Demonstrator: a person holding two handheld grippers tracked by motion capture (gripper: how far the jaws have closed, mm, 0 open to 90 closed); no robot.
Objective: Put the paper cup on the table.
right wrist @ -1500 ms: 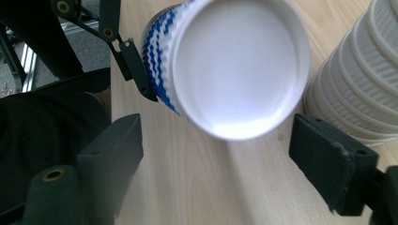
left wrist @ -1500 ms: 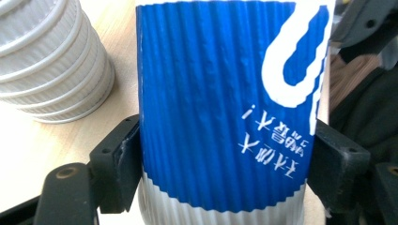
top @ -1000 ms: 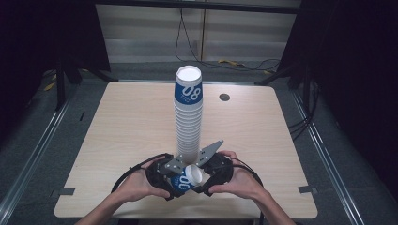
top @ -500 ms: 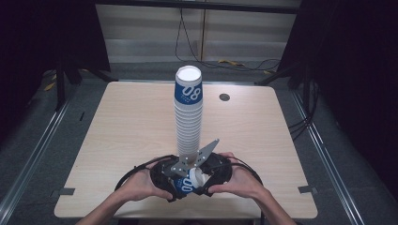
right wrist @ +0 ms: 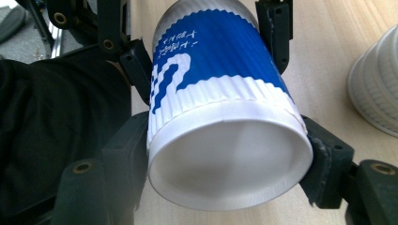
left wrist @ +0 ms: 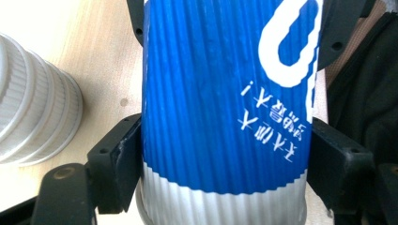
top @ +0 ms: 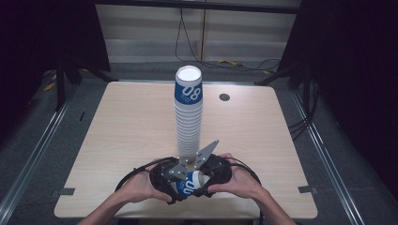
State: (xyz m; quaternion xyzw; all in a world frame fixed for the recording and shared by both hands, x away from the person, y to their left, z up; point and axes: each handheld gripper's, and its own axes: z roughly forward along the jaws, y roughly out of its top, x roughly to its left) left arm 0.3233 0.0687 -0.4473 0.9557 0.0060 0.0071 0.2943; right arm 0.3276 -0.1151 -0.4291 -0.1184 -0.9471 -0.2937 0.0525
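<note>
A light wooden table (top: 131, 122) is set on grey carpeted floor (top: 42, 145). Beyond it, a pale panelled wall (top: 150, 33) is crossed by hanging cables (top: 187, 42). Black curtains (top: 352, 70) are hung at both sides.

light: bright overhead on table (top: 117, 122); surrounds dark | gripper views: close-up soft, slight glare

Cup stack (top: 188, 117) blocks just ahead; tabletop (top: 122, 122) open both sides.
</note>
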